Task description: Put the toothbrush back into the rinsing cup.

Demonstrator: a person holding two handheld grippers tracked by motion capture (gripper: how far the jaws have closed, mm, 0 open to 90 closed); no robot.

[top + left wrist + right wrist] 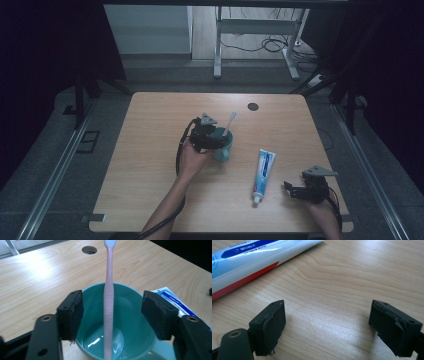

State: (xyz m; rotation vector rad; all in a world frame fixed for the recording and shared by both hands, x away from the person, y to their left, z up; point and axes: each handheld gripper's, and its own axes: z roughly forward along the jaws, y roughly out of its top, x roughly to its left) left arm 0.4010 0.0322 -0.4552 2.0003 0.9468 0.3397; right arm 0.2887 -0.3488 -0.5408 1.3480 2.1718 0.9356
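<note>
High view first, left to right: one teal mug [223, 145], one pink toothbrush [229, 124] standing in it, one toothpaste tube [262, 175], all on one wooden table [150, 165] with a single round hole [253, 106] near its far edge. Two grippers, one per hand.

At the left, the person's forearm reaches up from the near edge toward the table's middle, and the left gripper [212, 137] sits against the mug's left side, at its rim. From the left gripper view, its two black pads [72, 313] stand apart on either side of the mug [130, 322], neither one pressing on the toothbrush [109, 305] that rises upright between them, its foot in the bottom of the mug and its head up toward the hole [89, 250].

Just right of the mug the tube lies flat, cap toward the person.

At the far right, the right gripper [292, 190] rests low near the table's front corner, pointing left toward the tube's cap end. Its jaws stand wide apart over bare wood, with the tube [257, 257] lying beyond them, untouched.
</note>
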